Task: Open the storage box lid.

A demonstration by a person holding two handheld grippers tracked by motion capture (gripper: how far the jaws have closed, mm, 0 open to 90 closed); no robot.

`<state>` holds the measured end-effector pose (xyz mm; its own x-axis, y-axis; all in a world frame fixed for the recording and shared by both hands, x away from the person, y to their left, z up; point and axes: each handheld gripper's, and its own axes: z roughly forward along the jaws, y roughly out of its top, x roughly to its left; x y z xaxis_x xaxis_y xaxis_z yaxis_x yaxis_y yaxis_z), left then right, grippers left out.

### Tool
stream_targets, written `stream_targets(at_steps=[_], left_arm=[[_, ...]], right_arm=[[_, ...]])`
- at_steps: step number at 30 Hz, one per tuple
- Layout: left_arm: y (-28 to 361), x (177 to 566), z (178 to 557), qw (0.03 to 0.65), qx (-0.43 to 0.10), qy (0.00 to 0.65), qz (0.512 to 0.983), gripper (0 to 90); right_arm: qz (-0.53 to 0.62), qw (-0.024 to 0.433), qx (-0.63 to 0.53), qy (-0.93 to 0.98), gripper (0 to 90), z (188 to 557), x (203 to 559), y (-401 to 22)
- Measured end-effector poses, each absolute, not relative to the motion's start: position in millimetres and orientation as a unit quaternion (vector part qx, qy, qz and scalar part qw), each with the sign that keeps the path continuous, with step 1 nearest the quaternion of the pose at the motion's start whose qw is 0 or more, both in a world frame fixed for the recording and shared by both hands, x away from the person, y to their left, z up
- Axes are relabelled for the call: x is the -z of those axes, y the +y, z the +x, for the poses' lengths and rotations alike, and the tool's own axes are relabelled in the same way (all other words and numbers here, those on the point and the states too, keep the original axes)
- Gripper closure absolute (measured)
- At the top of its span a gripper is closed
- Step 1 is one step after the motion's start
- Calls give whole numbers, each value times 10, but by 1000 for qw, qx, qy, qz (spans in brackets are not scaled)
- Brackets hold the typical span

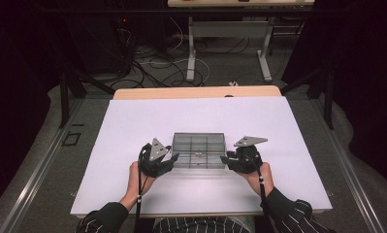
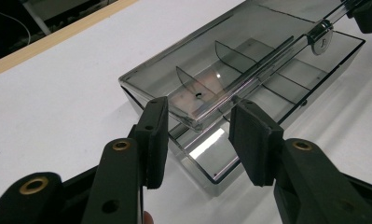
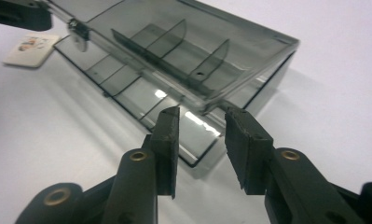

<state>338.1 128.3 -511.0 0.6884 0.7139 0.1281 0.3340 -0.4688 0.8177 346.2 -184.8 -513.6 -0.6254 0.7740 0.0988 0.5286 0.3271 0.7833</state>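
Left gripper (image 1: pixel 174 157): jaws are set partly apart around the lid's near left corner, unpressed.
Right gripper (image 1: pixel 223 158): jaws are set partly apart at the right corner, nothing held.
Box (image 1: pixel 199 150): a clear divided box is seen between both grippers, lid (image 2: pixel 230 60) ajar.
Desk (image 1: pixel 133 121): white, box at its near middle.

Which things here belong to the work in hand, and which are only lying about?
In the work:
- clear smoky compartment box, lid partly raised
- left hand-held gripper, jaws astride the lid's corner
- right hand-held gripper, open at the opposite corner

Lying about:
- white table
- small card beside the box
- cables on the floor
- second table behind
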Motion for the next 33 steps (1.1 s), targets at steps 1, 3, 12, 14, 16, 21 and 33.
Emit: stream_targets(at_steps=[1,3,12,14,16,21,33], left_arm=[[1286,5106,3380,405,-233,317,825,581],[1286,5110,3379,407,-233,318,824,582],[1305,5085,3390,408,-236,322,821,563],[1318,5087,3425,407,-238,324,820,562],[1320,5088,3467,404,-236,328,821,561],[1301,5080,3519,405,-241,327,819,590],[1292,5048,3505,413,-255,329,810,688]], right_arm=[[404,158,-412,802,627,3468,5131,-1845],[401,171,-410,801,617,3465,5104,-1829],[386,204,-409,802,613,3455,5065,-1793],[382,210,-410,802,616,3461,5057,-1793],[382,207,-404,805,617,3462,5032,-1799],[378,215,-415,799,632,3478,5023,-1784],[373,232,-427,791,663,3491,4978,-1789]])
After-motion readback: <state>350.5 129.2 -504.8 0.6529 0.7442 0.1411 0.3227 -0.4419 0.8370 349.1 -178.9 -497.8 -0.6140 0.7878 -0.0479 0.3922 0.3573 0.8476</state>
